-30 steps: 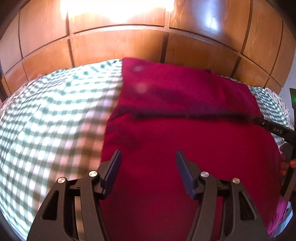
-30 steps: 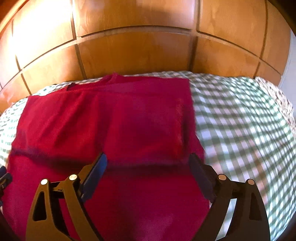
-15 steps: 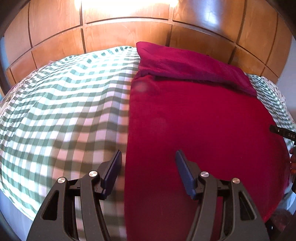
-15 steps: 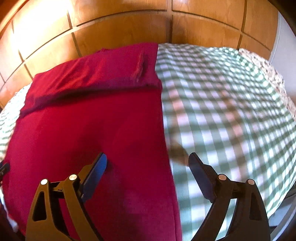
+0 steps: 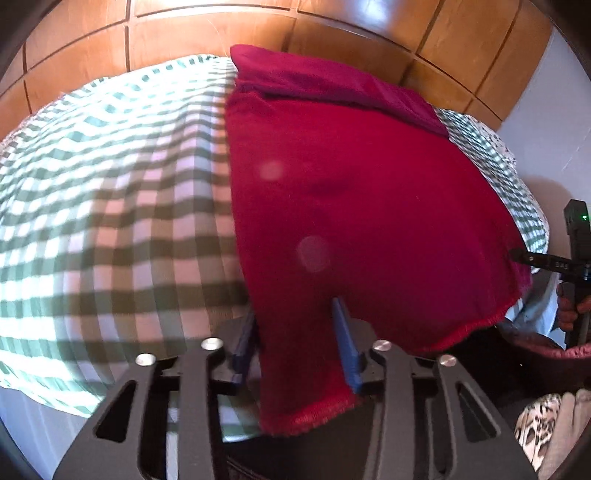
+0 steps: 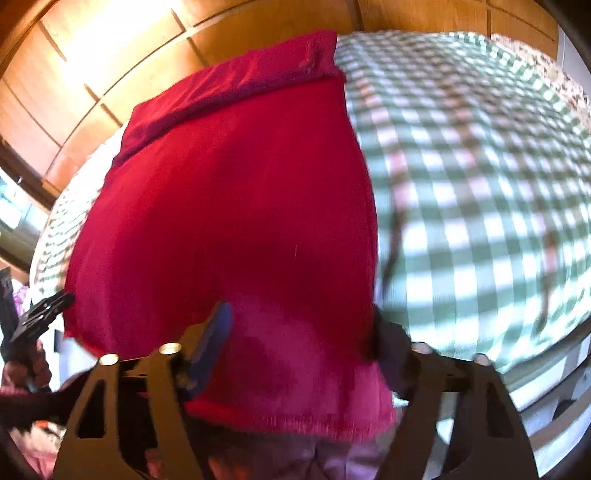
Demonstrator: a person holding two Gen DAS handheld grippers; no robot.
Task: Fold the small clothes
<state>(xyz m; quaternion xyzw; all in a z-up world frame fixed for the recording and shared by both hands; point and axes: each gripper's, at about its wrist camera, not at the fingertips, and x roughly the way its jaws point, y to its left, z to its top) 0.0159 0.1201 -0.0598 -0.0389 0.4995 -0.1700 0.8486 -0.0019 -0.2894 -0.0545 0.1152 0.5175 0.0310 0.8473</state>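
Note:
A red garment (image 5: 362,206) lies flat on the green-checked bedspread (image 5: 110,221), its far end folded back over itself (image 5: 332,85). My left gripper (image 5: 295,332) is at the near left corner of the hem. Its jaws are closing, with the cloth's corner between the blue pads (image 5: 345,343) and a gap still left. My right gripper (image 6: 301,332) is at the near right corner of the same garment (image 6: 240,203). Its jaws are also closing, still wide, with the hem (image 6: 295,417) between them. The right finger is partly hidden behind the cloth edge.
A wooden panelled headboard (image 5: 221,33) rises behind the bed. The bedspread (image 6: 480,184) runs wide to the right of the garment. In the left wrist view a hand (image 5: 569,302) holds the other gripper at the right. The bed's near edge drops off just under both grippers.
Both grippers drew back from the folded far end to the near hem. Their jaws have narrowed, and the hem's corners now lie between the fingers.

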